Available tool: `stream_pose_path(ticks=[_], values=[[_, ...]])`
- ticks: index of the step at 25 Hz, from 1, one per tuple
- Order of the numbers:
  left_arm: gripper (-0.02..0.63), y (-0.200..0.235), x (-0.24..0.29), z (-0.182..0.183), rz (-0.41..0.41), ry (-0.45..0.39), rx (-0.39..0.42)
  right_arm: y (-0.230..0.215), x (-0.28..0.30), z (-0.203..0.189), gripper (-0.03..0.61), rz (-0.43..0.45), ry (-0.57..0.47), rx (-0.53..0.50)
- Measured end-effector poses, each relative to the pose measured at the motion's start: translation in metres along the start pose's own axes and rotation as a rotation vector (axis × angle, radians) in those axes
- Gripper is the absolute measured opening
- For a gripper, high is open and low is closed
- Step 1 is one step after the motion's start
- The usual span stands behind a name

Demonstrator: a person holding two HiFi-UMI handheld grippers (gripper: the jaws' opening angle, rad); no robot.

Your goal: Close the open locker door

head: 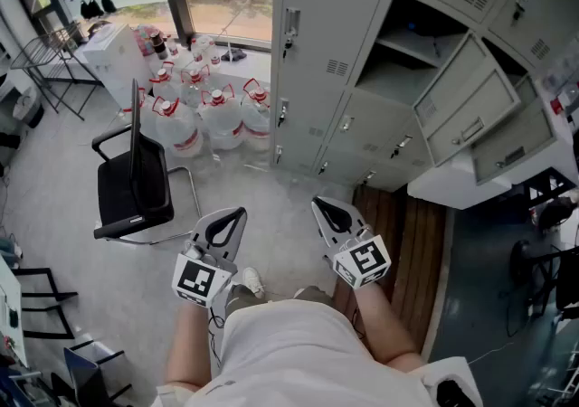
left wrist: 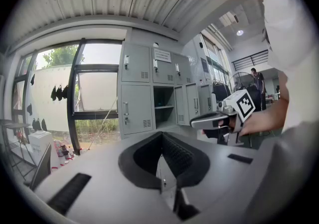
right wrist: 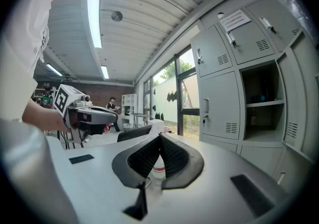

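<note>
Far left on the floor, a black chair (head: 136, 184) and a cluster of water jugs (head: 208, 111) stand below the window, well apart from the work. Near centre, the left claw (head: 237, 214) is clenched on nothing, its tips meeting with no object between them. Just right of it, the right claw (head: 318, 205) is likewise clenched and empty. Both are carried low in front of the person's body and point toward the locker bank (head: 317, 52), which reads as a carrying posture, not a reach. Farther right, one compartment (head: 407, 52) stands exposed. Its open locker door (head: 466, 107) hangs swung out to the right of the opening, well apart from both claws. Judgement: the closing has not begun. Clenched tips suit a push, since a door is pressed on its outer face and not gripped. The right claw is the nearer one, so it seems the likelier to swing the door leftward until it meets the frame.
</note>
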State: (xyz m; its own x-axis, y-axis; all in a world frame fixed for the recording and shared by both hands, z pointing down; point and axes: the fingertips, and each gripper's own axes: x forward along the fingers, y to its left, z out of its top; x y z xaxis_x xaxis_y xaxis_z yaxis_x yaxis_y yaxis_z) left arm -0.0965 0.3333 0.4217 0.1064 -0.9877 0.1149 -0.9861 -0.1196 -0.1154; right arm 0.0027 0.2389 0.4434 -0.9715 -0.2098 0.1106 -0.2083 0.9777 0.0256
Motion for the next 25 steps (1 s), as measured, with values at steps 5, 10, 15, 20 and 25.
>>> stream_pose_path(ticks=[5,10,15,20,25], values=[[0.000,0.041,0.000,-0.004,-0.012,-0.007,0.007,0.010,0.039,0.002,0.012,-0.006,0.004,-0.008],[0.000,0.086,-0.006,-0.017,-0.033,-0.004,-0.002,0.007,0.073,0.009,0.012,-0.066,-0.014,0.048],[0.000,0.121,-0.002,-0.035,-0.058,0.018,-0.017,-0.007,0.094,0.001,0.012,-0.144,0.003,0.048],[0.000,0.145,0.030,-0.047,-0.087,0.036,-0.035,-0.040,0.111,-0.012,0.012,-0.205,0.017,0.091],[0.000,0.170,0.086,-0.048,-0.105,0.045,-0.026,-0.087,0.142,-0.018,0.012,-0.217,0.024,0.094]])
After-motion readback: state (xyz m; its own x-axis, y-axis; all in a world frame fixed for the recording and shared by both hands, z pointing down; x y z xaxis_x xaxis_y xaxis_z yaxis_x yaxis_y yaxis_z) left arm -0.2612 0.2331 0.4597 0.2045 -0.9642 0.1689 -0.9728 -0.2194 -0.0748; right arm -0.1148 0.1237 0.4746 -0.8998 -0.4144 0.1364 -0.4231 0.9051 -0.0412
